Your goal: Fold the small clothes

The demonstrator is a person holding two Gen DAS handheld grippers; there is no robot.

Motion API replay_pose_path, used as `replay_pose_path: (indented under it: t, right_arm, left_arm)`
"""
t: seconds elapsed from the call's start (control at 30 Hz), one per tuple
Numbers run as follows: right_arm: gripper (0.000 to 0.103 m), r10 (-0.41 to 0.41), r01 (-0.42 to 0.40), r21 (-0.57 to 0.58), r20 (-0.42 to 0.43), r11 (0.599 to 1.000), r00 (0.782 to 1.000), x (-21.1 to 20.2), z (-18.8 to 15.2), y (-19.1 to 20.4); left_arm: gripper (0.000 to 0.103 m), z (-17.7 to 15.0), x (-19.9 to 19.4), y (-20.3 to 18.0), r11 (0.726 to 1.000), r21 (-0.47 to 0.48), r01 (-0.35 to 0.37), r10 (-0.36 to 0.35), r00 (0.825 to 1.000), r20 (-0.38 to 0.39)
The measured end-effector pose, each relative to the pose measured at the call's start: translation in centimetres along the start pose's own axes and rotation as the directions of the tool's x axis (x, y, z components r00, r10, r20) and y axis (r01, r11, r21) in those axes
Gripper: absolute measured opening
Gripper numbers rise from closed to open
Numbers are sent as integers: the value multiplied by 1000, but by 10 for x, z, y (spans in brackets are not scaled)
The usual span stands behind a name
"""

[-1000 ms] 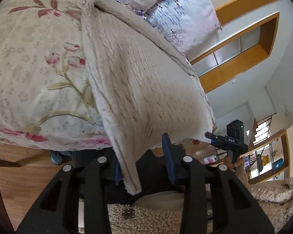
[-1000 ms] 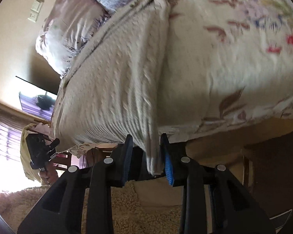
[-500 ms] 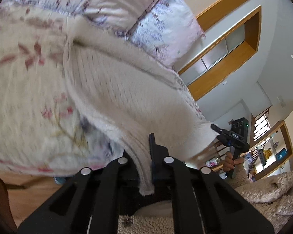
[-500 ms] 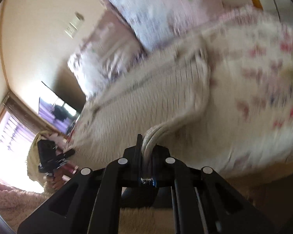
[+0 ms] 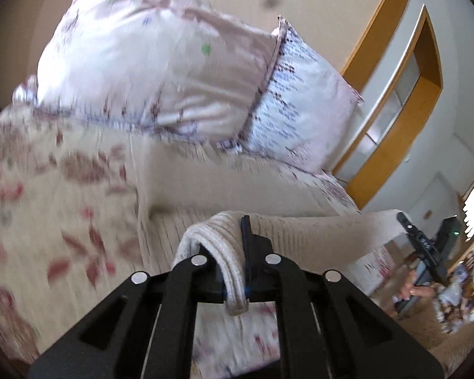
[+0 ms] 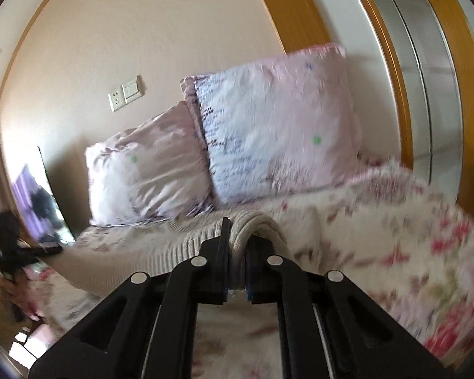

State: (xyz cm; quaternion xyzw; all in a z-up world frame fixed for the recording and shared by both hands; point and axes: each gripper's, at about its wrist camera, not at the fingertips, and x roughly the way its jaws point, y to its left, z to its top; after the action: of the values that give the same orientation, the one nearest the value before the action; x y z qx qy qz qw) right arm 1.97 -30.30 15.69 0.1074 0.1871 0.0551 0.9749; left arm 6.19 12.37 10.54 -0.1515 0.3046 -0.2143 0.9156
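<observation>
Cream knit of the small garment (image 5: 300, 237) is pinched at its near hem in both tongs, the left gripper (image 5: 237, 279) and right gripper (image 6: 237, 268) each clamped tight on a corner; a second ago the jaws stood apart around it. The hem now hangs raised over the floral bedspread (image 5: 63, 189), so the first fold seems only begun, with the pillows (image 6: 268, 132) beyond

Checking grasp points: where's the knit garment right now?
Knit garment hangs between both grippers above the floral bedspread, in front of the pillows: left gripper and right gripper each clamp an edge.
</observation>
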Motion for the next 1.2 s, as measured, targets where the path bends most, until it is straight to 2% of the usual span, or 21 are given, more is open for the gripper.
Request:
replay_pose_path:
  t: [0.13, 0.3, 0.4, 0.5, 0.6, 0.8, 0.93, 1.03, 1.1, 1.13, 1.17, 1.2]
  right_arm:
    - [8, -58, 62, -80, 53, 995, 997, 12, 18, 13]
    - [8, -106, 116, -137, 81, 984, 991, 35, 43, 22]
    - [8, -113, 123, -105, 91, 987, 989, 53, 54, 19]
    - [8, -128, 134, -72, 77, 988, 989, 77, 58, 14]
    - [8, -152, 153, -68, 24, 986, 988, 107, 57, 10]
    - [8, -193, 192, -26, -135, 981, 972, 169, 42, -11]
    - [8, -215, 238, 50, -277, 970, 937, 216, 23, -34]
    - [8, -190, 262, 149, -379, 953, 906, 243, 11, -54]
    - [13, -170, 278, 208, -423, 938, 890, 256, 8, -66]
    - [20, -154, 283, 243, -443, 928, 883, 262, 8, -72]
    - [29, -135, 276, 269, -445, 923, 885, 265, 9, -75]
    - [35, -111, 260, 300, -435, 918, 894, 265, 11, -78]
  left_arm:
    - [6, 32, 16, -6, 998, 31, -60, 59, 998, 27]
    - [6, 72, 36, -13, 993, 63, -96, 92, 994, 60]
    - [6, 92, 54, -10, 991, 74, -115, 109, 990, 90]
    - [6, 106, 81, 6, 995, 13, -100, 99, 992, 77]
    - [6, 113, 107, 22, 995, -59, -79, 81, 996, 37]
    - [6, 113, 165, 51, 986, -126, -110, 104, 993, -52]
    - [6, 103, 207, 77, 968, -213, -135, 105, 983, -148]
    - [6, 98, 224, 95, 951, -285, -121, 73, 982, -173]
    - [7, 96, 229, 102, 938, -333, -98, 39, 983, -178]
    - [7, 96, 230, 104, 933, -350, -87, 25, 983, -180]
    - [8, 97, 230, 105, 929, -360, -82, 17, 984, -178]
    - [10, 98, 229, 105, 927, -369, -73, 8, 985, -174]
